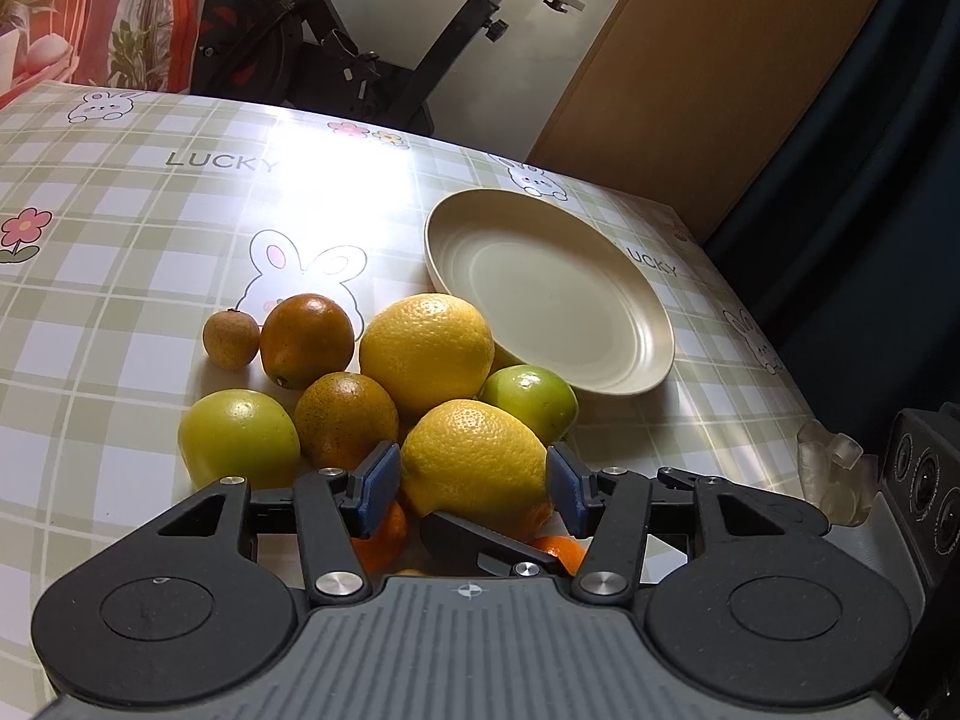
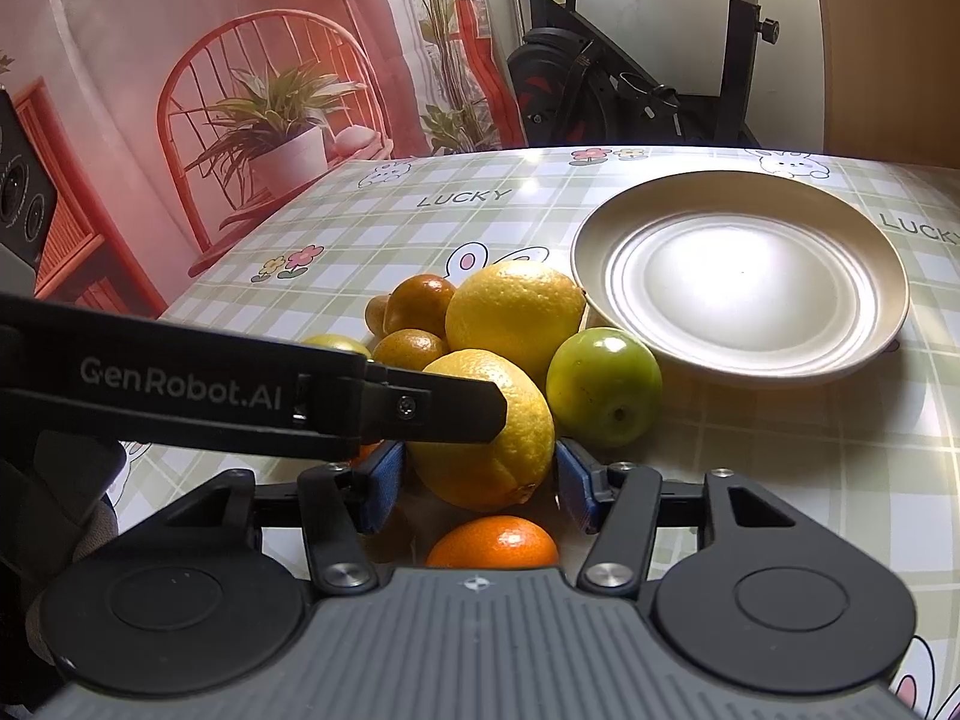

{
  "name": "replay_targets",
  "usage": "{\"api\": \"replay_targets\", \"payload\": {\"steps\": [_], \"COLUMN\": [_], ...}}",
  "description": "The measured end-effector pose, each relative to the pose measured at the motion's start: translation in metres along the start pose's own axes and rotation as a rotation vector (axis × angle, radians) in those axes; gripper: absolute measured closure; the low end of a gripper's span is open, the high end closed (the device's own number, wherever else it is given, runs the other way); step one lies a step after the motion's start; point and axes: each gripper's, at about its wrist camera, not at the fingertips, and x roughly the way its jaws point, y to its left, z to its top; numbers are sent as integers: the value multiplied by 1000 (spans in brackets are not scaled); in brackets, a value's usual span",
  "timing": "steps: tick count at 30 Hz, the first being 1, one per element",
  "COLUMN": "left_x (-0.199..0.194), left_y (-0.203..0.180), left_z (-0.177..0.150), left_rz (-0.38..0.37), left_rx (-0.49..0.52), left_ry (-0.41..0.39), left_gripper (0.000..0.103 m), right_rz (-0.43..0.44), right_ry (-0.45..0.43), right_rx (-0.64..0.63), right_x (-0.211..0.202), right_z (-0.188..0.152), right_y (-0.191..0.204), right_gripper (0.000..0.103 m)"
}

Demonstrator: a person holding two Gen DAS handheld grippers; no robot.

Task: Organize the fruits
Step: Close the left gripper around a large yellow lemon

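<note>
Your left gripper stands released around the near lemon; your right gripper is released too, the plate beside the fruit.

"LUCKY" on tablecloth; "GenRobot.AI" on left tongs.

home | exercise bike | bunny-print tablecloth | printed curtain
</note>
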Motion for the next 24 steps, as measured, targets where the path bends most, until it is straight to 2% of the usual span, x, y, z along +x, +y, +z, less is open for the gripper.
{"api": "replay_targets", "payload": {"steps": [12,24], "left_x": [2,0], "left_y": [-6,-4], "left_z": [-7,-7], "left_rz": [15,16], "left_rx": [44,17], "left_ry": [-10,-14], "left_gripper": [42,42], "right_rz": [-1,6], "right_ry": [-5,-9], "right_rx": [21,24], "right_x": [-1,-4], "right_z": [-3,-5], "right_y": [-2,-3], "right_gripper": [47,47]}}
